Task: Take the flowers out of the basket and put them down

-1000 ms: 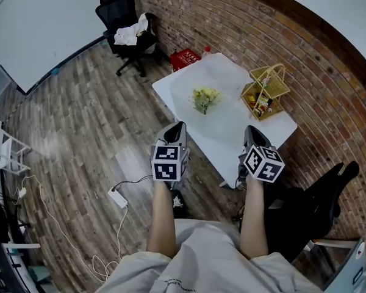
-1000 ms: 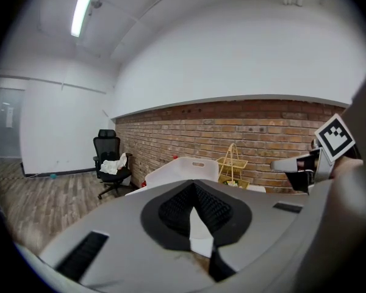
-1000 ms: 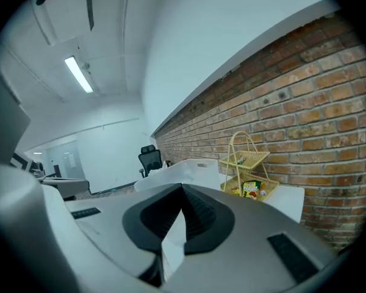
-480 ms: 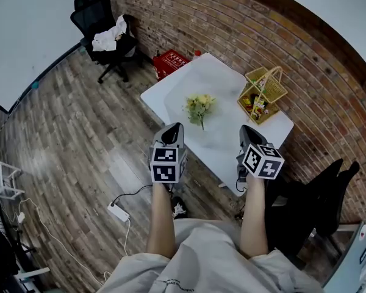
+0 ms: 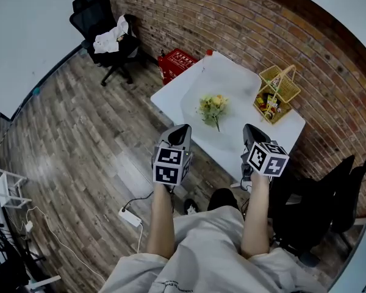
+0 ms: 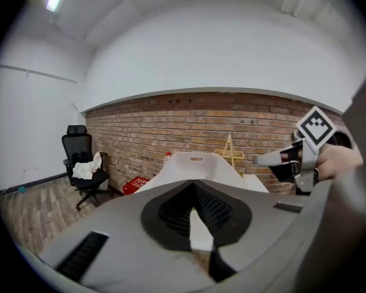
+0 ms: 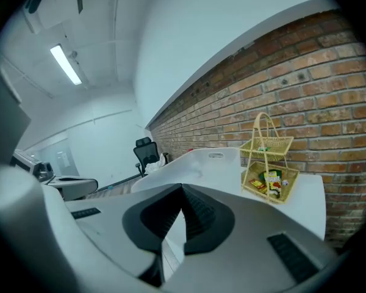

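You are holding the left gripper [image 5: 180, 129] and right gripper [image 5: 250, 129] at the near edge of the white table [image 5: 232, 78], each with its jaws pressed together on nothing. The flowers [image 5: 212, 105] are lying on the tabletop. They are a small bunch of pale yellow blooms with green leaves, stems pointing toward you, apart from the yellow wire basket [image 5: 285, 84].

Left claw [image 6: 192, 187], jaws together, faces the white bench [image 6: 195, 165].
Basket [image 6: 229, 153] at the bench's far edge; right claw [image 6: 260, 160] right of the bench, chair [image 6: 79, 166] left.
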